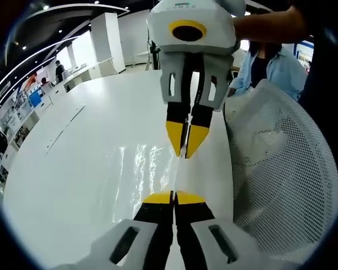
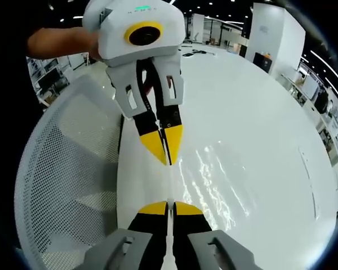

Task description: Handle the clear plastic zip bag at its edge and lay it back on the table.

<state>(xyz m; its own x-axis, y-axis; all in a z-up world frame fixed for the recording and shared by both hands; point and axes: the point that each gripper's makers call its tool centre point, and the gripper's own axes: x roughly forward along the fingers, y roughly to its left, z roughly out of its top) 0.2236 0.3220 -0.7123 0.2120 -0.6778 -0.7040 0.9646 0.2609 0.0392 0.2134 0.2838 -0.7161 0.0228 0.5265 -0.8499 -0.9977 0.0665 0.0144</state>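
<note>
The clear plastic zip bag (image 1: 145,169) is stretched just above the white table (image 1: 67,174), showing mostly as glare and faint creases. My left gripper (image 1: 174,197) is shut on one end of the bag's edge. Facing it from the top of the left gripper view, my right gripper (image 1: 186,149) pinches the other end of that edge. In the right gripper view the bag (image 2: 214,180) shines to the right of the jaws. There the right gripper (image 2: 170,207) is shut at the bottom and the left gripper (image 2: 167,156) comes down from above, shut as well.
A white mesh basket (image 1: 281,169) stands close beside the bag's held edge, also seen in the right gripper view (image 2: 67,169). A person in a light-blue shirt (image 1: 270,64) stands behind it. The table (image 2: 270,112) stretches wide on the bag's other side.
</note>
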